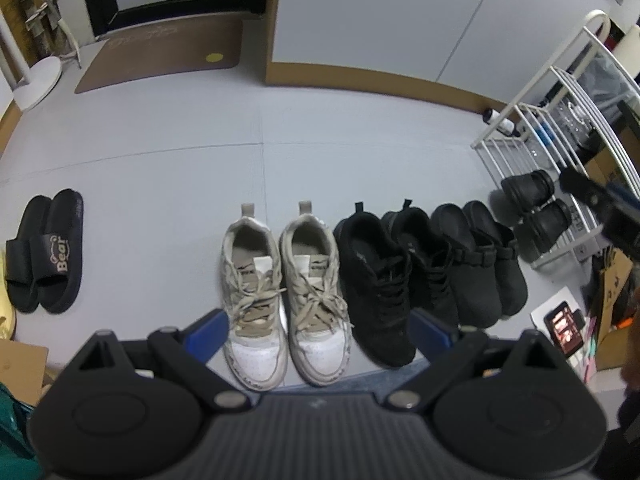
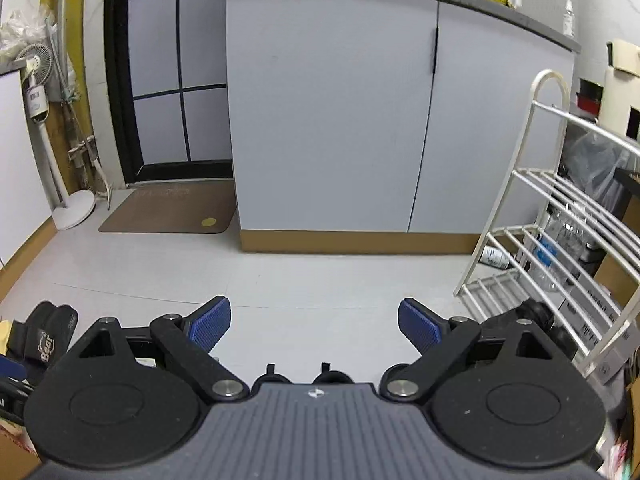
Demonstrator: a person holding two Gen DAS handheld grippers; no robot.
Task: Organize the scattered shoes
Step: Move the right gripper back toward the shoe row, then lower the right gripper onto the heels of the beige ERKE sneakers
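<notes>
The row of shoes stands on the grey floor, toes toward the onlooker. From 9 o'clock to 3 o'clock it runs: white sneakers (image 1: 284, 292), black lace-up sneakers (image 1: 396, 276), black clogs (image 1: 480, 264), and a further black pair (image 1: 536, 208) at the foot of the white rack (image 1: 560, 92). The black slides (image 1: 44, 252), printed "Bear", lie well apart at 9 o'clock, one partly over the other; these look like the pair left to bring into line.

Handling, as a judgement:
- Slides: light, soft foam, flexible. Grip across the strap or pinch the sole edge; a stacked pair may slip apart if only the upper one is taken.
- Sneakers: light, semi-stiff. Take hold at the heel collar or the pull tab; the laces are loose and give no firm hold.
- Clogs: stiffer upper. Grip the heel rim.

The left tongs (image 1: 320, 328) are released, jaws wide, hovering over the toes of the white sneakers with nothing between the pads. The right tongs (image 2: 314, 326) are likewise released and empty, pointing toward the grey cabinet (image 2: 332, 120).

Containers: the lower tiers of the white rack show no shoes on the visible bars; bottles (image 2: 560, 248) stand behind it. Cardboard boxes (image 1: 612, 292) at 3 o'clock hold contents that cannot be made out.
</notes>
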